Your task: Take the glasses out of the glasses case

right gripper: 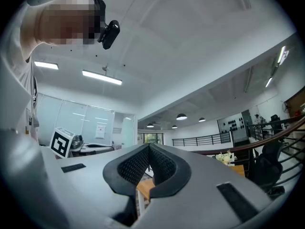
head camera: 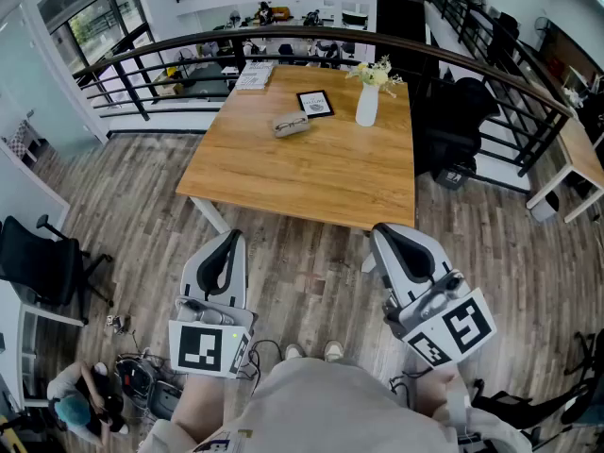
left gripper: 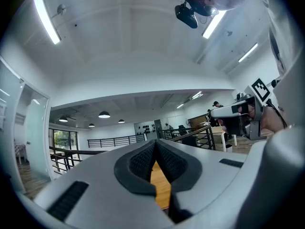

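The glasses case (head camera: pixel 291 124) lies on the far part of the wooden table (head camera: pixel 311 182), near a picture frame (head camera: pixel 314 103) and a vase (head camera: pixel 367 104). Its long side runs nearly across the view; which side opens I cannot tell. It is well ahead of both grippers, and seems slightly nearer the left gripper (head camera: pixel 232 237). This one and the right gripper (head camera: pixel 381 230) are pressed together and empty.

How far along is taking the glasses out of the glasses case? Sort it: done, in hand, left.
Done: nothing visible. The glasses case lies on the table, too small to tell if it is open.
In hand: nothing. The left gripper and right gripper are both shut, empty, and held short of the table.
Left: everything. Reach the case, open it, empty it.
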Demonstrator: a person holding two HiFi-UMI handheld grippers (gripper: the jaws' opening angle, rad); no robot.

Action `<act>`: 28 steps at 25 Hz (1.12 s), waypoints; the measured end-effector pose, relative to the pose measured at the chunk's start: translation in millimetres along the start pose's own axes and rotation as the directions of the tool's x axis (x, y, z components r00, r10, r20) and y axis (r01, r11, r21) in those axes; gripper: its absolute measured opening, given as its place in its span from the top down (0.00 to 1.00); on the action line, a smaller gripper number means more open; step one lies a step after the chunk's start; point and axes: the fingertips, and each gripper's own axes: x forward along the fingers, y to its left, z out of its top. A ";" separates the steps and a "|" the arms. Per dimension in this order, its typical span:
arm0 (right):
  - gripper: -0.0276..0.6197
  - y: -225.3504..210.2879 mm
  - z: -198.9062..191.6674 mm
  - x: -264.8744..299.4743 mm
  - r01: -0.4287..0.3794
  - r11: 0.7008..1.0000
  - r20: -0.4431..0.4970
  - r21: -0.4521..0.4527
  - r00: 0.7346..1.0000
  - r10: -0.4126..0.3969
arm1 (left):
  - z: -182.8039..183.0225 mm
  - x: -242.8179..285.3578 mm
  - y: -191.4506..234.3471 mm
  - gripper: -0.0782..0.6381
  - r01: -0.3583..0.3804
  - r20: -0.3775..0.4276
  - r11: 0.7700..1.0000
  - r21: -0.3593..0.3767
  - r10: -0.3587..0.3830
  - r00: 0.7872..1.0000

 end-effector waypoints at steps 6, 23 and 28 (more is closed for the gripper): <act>0.92 -1.7 7.0 -8.7 0.000 1.000 0.026 0.007 1.000 -0.001 | -0.7 -1.5 -5.3 0.87 0.007 -0.022 1.000 0.018 -0.007 1.000; 0.90 -27.2 -5.5 -31.4 0.004 0.999 0.021 0.050 1.000 -0.005 | 0.3 12.3 -38.8 0.87 0.020 -0.036 1.000 0.021 -0.019 0.999; 0.56 -43.2 -5.3 -37.9 -0.006 1.000 0.020 0.026 1.000 0.006 | 0.5 22.0 -51.2 0.87 0.004 -0.043 1.000 0.030 -0.003 0.999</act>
